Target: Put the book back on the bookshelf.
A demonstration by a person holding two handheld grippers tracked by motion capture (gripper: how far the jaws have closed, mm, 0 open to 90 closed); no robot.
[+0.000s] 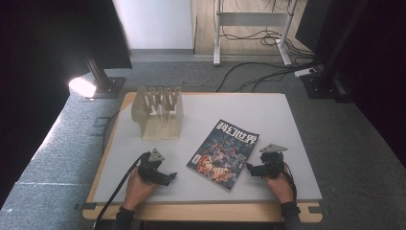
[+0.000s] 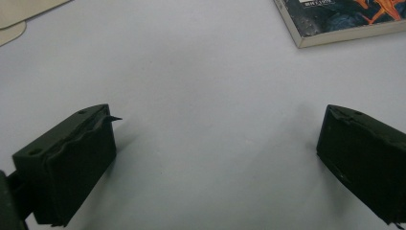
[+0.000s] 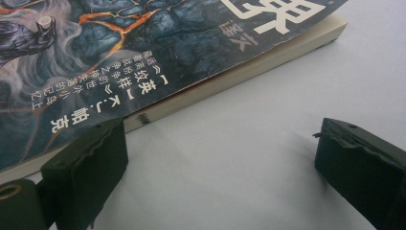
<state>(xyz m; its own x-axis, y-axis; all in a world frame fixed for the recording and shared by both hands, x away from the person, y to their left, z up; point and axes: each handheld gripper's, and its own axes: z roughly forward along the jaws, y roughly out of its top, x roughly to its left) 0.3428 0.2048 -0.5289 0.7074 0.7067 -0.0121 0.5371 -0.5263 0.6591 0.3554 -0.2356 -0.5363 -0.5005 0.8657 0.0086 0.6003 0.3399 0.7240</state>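
Right gripper view, magazine (image 3: 143,52) edge beside one finger (image 3: 86,167), untouched

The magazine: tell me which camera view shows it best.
The high view. There the whole magazine lies flat on the table, cover up, between both hands. The right gripper view shows a close part of its cover and page edge; the left gripper view shows one corner.

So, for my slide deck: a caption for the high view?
Two open hand-held grippers, left and right, flank a magazine near a wooden rack.
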